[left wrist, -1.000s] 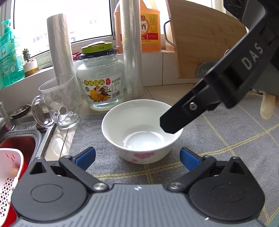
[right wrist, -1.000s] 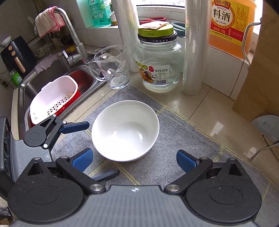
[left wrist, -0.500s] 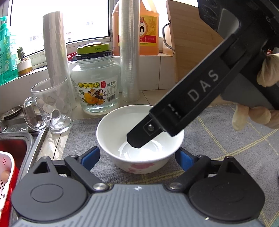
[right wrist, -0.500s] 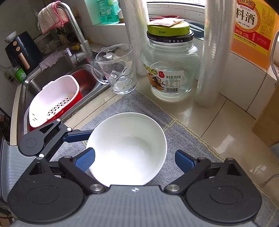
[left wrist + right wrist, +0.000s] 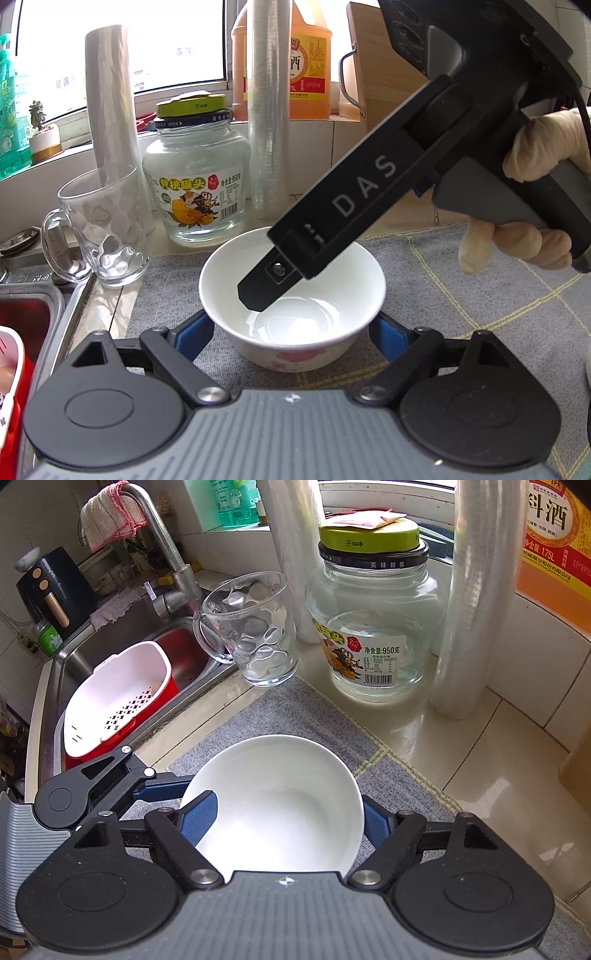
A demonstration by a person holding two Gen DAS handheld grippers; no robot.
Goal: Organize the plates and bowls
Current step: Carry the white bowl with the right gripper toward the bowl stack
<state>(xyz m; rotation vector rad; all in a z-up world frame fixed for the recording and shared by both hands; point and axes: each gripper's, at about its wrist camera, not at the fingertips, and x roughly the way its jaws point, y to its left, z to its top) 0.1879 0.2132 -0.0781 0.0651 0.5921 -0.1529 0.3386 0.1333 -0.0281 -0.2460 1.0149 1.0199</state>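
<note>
A white bowl (image 5: 295, 325) with a pink flower print stands on a grey checked mat (image 5: 461, 302). My left gripper (image 5: 291, 338) is open, its blue pads on either side of the bowl's base, apart from it. My right gripper (image 5: 284, 821) is open and comes down from above. One of its fingers (image 5: 266, 284) dips inside the bowl; the other is outside, hidden behind the wall. In the right wrist view the bowl (image 5: 280, 805) fills the gap between my blue pads, and the left gripper (image 5: 110, 786) sits at its left.
A glass mug (image 5: 99, 229), a glass jar with a green lid (image 5: 195, 181), two rolls of cling film (image 5: 267, 110) and an orange bottle (image 5: 306, 62) stand behind the bowl. A sink with a white strainer basket (image 5: 118, 698) lies to the left.
Both grippers have closed in on the bowl. The right gripper has come lower, its finger now inside the bowl. The left gripper's pads now flank the bowl's base.
</note>
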